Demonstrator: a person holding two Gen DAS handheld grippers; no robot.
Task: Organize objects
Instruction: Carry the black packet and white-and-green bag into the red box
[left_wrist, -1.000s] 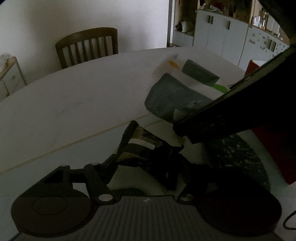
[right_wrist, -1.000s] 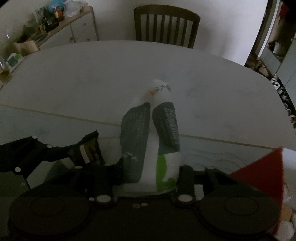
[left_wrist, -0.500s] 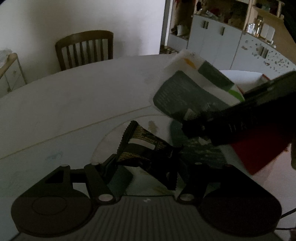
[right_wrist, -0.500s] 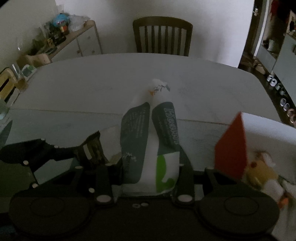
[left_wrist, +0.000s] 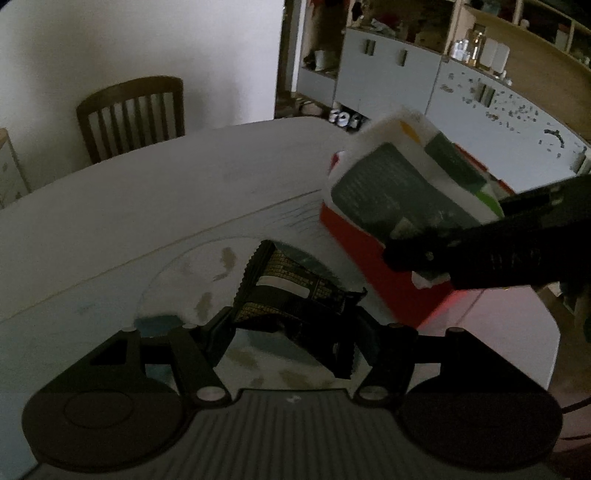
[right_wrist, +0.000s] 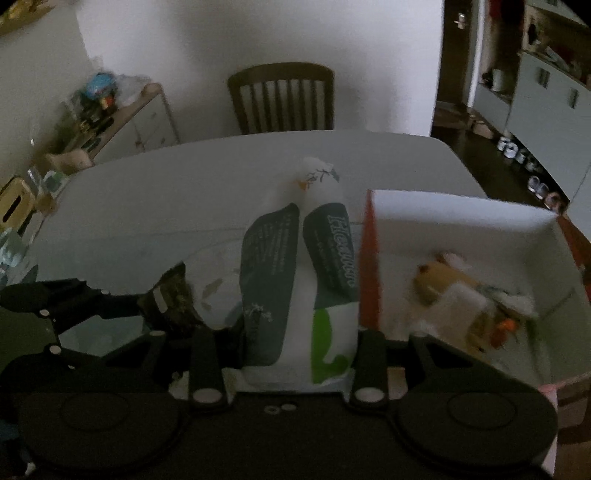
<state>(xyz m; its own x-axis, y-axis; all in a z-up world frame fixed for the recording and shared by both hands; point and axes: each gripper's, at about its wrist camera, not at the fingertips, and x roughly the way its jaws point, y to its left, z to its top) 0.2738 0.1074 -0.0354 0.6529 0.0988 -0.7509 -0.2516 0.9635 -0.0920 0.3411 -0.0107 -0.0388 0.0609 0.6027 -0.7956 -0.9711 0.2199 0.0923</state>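
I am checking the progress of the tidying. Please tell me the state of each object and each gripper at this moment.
left gripper: shut on the dark packet, lifted off the table.
dark packet: held, crumpled.
right gripper: shut on the white pouch.
white pouch: held, in the air beside the box.
red box: open, already holds a few items.

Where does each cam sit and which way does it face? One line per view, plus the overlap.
Left wrist: on the left gripper, angled down across the table toward a chair; its fingers clamp a dark packet; the right gripper enters from the right.
Right wrist: on the right gripper, facing the same chair; its fingers clamp a white pouch.
Shared: both packages, the red box, the left gripper.
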